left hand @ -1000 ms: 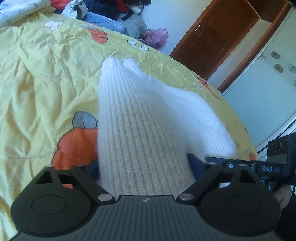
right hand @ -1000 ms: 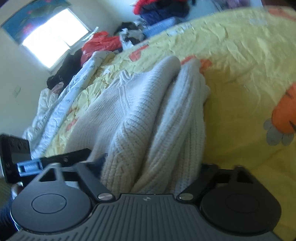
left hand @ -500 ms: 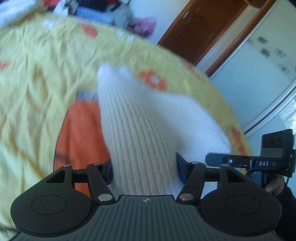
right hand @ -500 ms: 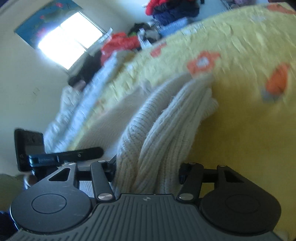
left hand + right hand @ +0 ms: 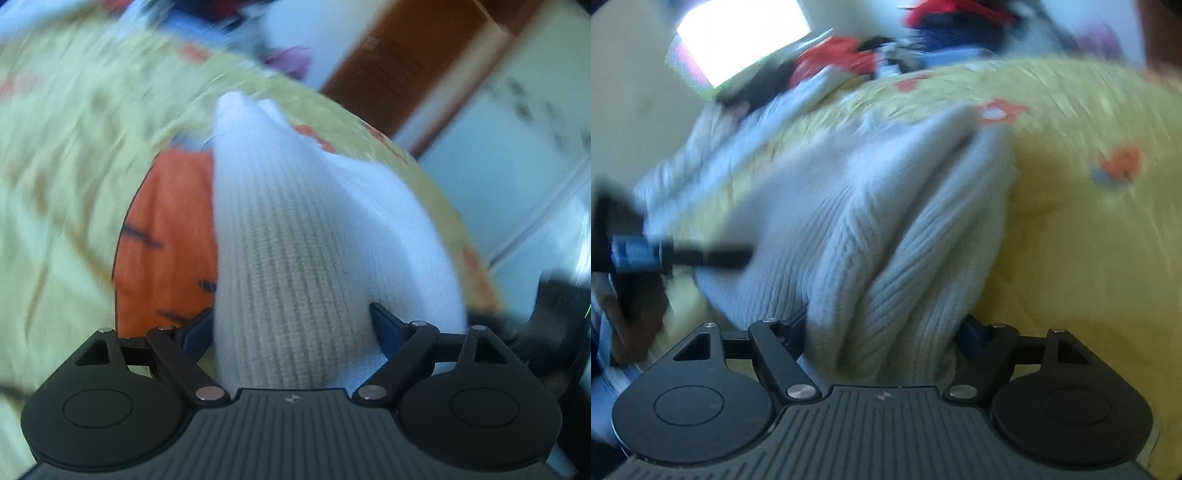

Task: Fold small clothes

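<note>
Sweater (image 5: 295, 258), soft bulky white knit, bunches on the yellow bed (image 5: 1071, 240). My left tool (image 5: 291, 325) and right tool (image 5: 882, 328) have just widened, jaws still flanking thick folds; I'd grip the edges.

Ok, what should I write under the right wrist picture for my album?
A tool grips a bunched white knitted sweater over a yellow bedspread with orange flowers.

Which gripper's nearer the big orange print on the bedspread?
Left. The left gripper sits right beside the orange print; the right gripper is across the sweater. Both grippers' jaws, sweater between them, have just been opening.
</note>
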`<state>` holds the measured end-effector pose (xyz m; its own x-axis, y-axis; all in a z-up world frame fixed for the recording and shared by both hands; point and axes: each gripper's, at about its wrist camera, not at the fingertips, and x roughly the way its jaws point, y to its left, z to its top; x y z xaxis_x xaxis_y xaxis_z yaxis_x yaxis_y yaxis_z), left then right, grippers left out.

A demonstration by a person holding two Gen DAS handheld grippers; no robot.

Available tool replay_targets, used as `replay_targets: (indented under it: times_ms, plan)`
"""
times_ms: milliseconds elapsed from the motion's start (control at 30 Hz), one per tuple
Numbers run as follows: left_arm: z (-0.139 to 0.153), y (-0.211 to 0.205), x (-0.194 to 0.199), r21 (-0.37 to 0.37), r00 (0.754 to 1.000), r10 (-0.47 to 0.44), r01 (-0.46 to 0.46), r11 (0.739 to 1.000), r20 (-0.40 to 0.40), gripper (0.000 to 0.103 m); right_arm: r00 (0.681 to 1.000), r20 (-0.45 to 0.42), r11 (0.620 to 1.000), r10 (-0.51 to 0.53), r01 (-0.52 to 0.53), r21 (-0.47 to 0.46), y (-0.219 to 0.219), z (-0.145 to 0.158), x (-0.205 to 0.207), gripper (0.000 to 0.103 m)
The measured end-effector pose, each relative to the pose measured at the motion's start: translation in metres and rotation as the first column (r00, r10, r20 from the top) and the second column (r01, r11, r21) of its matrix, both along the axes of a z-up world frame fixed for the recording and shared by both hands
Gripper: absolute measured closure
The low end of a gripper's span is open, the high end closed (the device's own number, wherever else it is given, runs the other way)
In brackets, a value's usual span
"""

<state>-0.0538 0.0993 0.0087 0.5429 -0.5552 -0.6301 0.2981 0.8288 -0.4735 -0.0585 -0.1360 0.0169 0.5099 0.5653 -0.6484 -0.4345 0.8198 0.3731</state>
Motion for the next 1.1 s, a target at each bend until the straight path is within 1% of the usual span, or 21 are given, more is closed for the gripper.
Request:
replay_targets:
  times_ms: [67, 100, 200, 233, 267, 333, 367, 400, 467, 533, 567, 600, 667, 700, 767, 833, 867, 933, 1000, 1033, 1100]
  plan:
    - [0.003, 0.004, 0.007, -0.005, 0.999, 0.004, -0.004, 1.000, -0.036, 0.014, 1.000, -0.030, 0.999, 0.001, 0.000, 0.034, -0.007, 0.001, 0.005, 0.025]
    - [0.011, 0.005, 0.006, 0.023, 1.000, 0.005, -0.004, 1.000, -0.023, 0.014, 0.999, -0.053, 0.998, 0.001, 0.001, 0.055, -0.011, 0.004, 0.009, 0.024]
    - [0.055, 0.008, -0.015, 0.140, 0.991, 0.028, -0.046, 0.989, 0.134, 0.016, 0.994, -0.090, 0.983, -0.055, 0.070, 0.171, -0.038, 0.030, 0.017, 0.016]
    - [0.068, 0.010, -0.023, 0.152, 0.980, 0.028, -0.059, 0.987, 0.197, 0.016, 0.992, -0.080, 0.972, -0.097, 0.111, 0.205, -0.045, 0.039, 0.019, 0.017]
    - [0.081, 0.010, -0.034, 0.160, 0.959, 0.017, -0.065, 0.985, 0.284, 0.016, 0.988, -0.069, 0.955, -0.136, 0.149, 0.255, -0.054, 0.050, 0.022, 0.014]
    - [0.094, 0.002, -0.050, 0.191, 0.911, -0.012, -0.074, 0.979, 0.412, 0.010, 0.983, -0.063, 0.918, -0.170, 0.181, 0.353, -0.062, 0.066, 0.041, 0.015]
    - [0.095, -0.010, -0.054, 0.220, 0.888, -0.046, -0.063, 0.973, 0.457, 0.010, 0.984, -0.083, 0.903, -0.161, 0.180, 0.390, -0.060, 0.069, 0.060, 0.018]
    - [0.091, -0.021, -0.054, 0.255, 0.877, -0.080, -0.049, 0.966, 0.473, 0.010, 0.984, -0.097, 0.898, -0.147, 0.174, 0.405, -0.055, 0.070, 0.074, 0.020]
    - [0.077, -0.048, -0.050, 0.347, 0.880, -0.148, -0.020, 0.938, 0.451, 0.010, 0.985, -0.135, 0.908, -0.112, 0.156, 0.388, -0.041, 0.065, 0.105, 0.031]
    - [0.060, -0.066, -0.047, 0.400, 0.882, -0.203, 0.019, 0.916, 0.425, 0.010, 0.972, -0.196, 0.945, -0.133, 0.184, 0.270, -0.024, 0.052, 0.135, 0.037]
    - [0.051, -0.073, -0.047, 0.421, 0.885, -0.227, 0.039, 0.906, 0.407, 0.010, 0.966, -0.207, 0.961, -0.157, 0.197, 0.193, -0.015, 0.045, 0.145, 0.045]
    - [0.041, -0.079, -0.044, 0.437, 0.891, -0.236, 0.049, 0.898, 0.387, 0.007, 0.963, -0.215, 0.970, -0.160, 0.194, 0.148, -0.011, 0.037, 0.152, 0.061]
    - [0.025, -0.089, -0.045, 0.488, 0.889, -0.242, 0.024, 0.873, 0.389, 0.002, 0.975, -0.170, 0.983, -0.143, 0.159, 0.086, 0.000, 0.030, 0.155, 0.079]
    - [0.021, -0.094, -0.046, 0.504, 0.889, -0.245, 0.019, 0.863, 0.386, 0.002, 0.984, -0.128, 0.989, -0.126, 0.136, 0.066, 0.001, 0.028, 0.153, 0.083]
    - [0.019, -0.102, -0.043, 0.506, 0.891, -0.246, 0.022, 0.862, 0.381, 0.002, 0.985, -0.105, 0.987, -0.136, 0.144, 0.072, -0.014, 0.019, 0.154, 0.085]
    - [0.016, -0.107, -0.038, 0.520, 0.884, -0.263, 0.026, 0.854, 0.387, 0.001, 0.970, -0.171, 0.960, -0.172, 0.204, 0.190, -0.040, 0.004, 0.158, 0.085]
    - [0.015, -0.107, -0.035, 0.514, 0.882, -0.262, 0.026, 0.857, 0.391, 0.000, 0.969, -0.171, 0.954, -0.180, 0.214, 0.210, -0.042, 0.001, 0.156, 0.085]
    - [0.015, -0.106, -0.033, 0.509, 0.880, -0.259, 0.022, 0.861, 0.399, 0.000, 0.978, -0.104, 0.971, -0.183, 0.197, 0.138, -0.030, 0.010, 0.146, 0.082]
    - [0.024, -0.100, -0.038, 0.494, 0.871, -0.256, 0.017, 0.869, 0.419, 0.001, 0.979, -0.074, 0.978, -0.189, 0.195, 0.077, -0.023, 0.025, 0.142, 0.071]
    - [0.030, -0.093, -0.042, 0.470, 0.869, -0.242, 0.013, 0.882, 0.431, 0.001, 0.977, -0.063, 0.975, -0.205, 0.209, 0.072, -0.025, 0.035, 0.137, 0.063]
    - [0.043, -0.080, -0.048, 0.418, 0.861, -0.210, -0.004, 0.908, 0.463, 0.000, 0.966, 0.029, 0.963, -0.255, 0.252, 0.095, -0.029, 0.060, 0.124, 0.064]
